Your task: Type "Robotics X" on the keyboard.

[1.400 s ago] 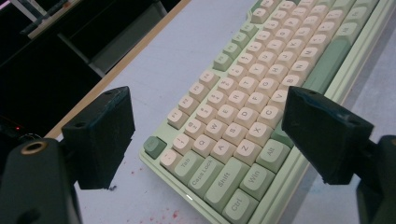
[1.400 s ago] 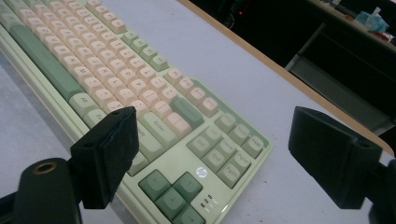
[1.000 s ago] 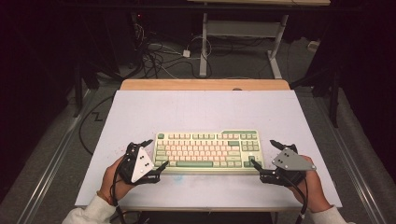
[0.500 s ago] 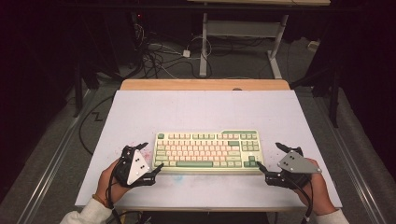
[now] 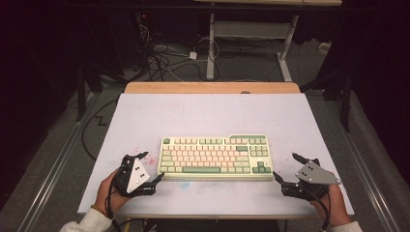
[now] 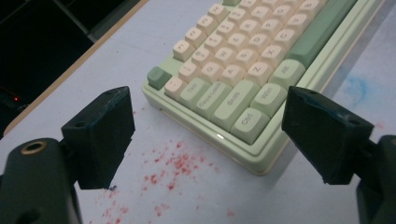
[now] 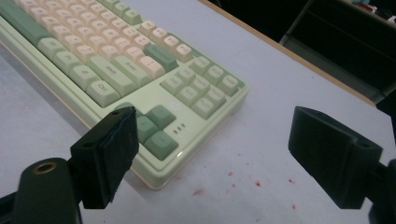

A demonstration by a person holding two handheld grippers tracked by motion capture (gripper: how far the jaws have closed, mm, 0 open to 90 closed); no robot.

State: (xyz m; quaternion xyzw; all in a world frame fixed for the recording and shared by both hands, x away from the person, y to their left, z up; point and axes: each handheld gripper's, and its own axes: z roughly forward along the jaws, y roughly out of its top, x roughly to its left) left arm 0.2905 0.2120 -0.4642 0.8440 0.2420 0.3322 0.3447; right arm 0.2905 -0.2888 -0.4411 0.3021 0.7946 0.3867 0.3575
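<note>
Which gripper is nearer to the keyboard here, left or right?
Left. The left gripper, jaws open, sits just off the keyboard at its near left corner, tip almost at the edge. The right gripper, also open, sits off the near right corner with a clearer gap.

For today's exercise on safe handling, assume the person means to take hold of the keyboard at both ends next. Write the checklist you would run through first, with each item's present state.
1. Left tongs open: ok, jaws stand wide apart in the left gripper view.
2. Right tongs open: ok, jaws wide apart.
3. Both tongs free of load: ok, nothing sits between either pair of jaws.
4. Keyboard lying flat on the table, square to the person: ok.
5. Tongs placed at opposite ends of the keyboard: ok, one by each near corner, neither touching it.
6. Grip surface clean: cannot tell; red specks and a blue smear mark the table beside the keyboard.
</note>
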